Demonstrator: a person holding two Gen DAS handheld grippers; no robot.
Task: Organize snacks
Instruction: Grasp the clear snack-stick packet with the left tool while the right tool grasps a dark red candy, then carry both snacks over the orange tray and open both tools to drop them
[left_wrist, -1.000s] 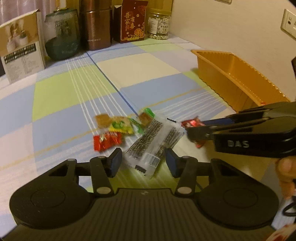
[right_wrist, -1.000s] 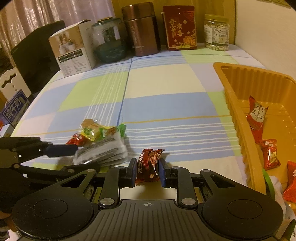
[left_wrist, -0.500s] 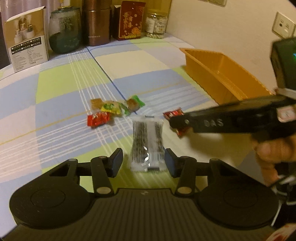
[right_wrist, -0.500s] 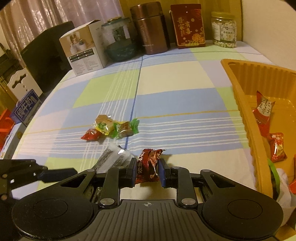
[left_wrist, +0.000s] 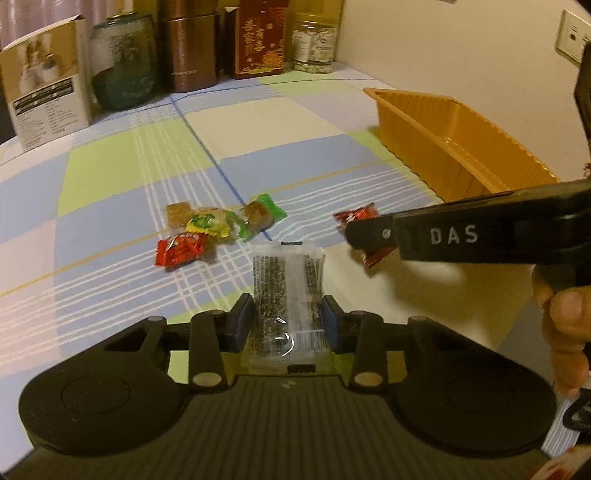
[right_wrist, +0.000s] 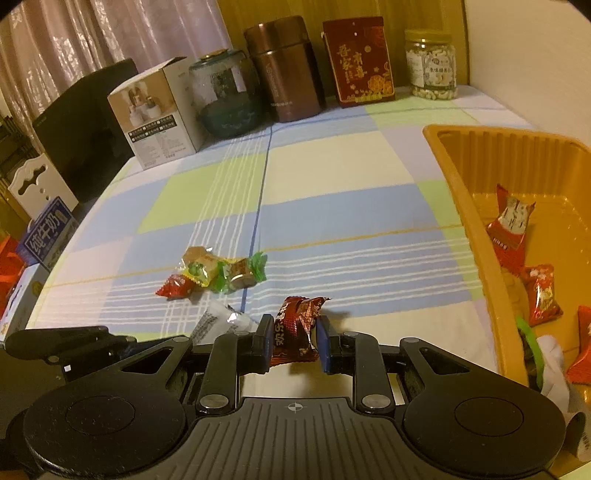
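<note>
Clear plastic wraps the sesame bar (left_wrist: 288, 295), now lying straight between the left tool (left_wrist: 288, 323) fingers, where a second ago it lay askew in the candy pile; the jaws are closing on it, pads at its edges, so pickup looks imminent. Right tool (right_wrist: 293, 341) is clenched on a dark red candy (right_wrist: 295, 326), raised above the checked counter (right_wrist: 325, 206). Orange tray (right_wrist: 476, 236), far right, holds several red packets (right_wrist: 509, 229). Loose candies (left_wrist: 214, 229) remain mid-counter.
</note>
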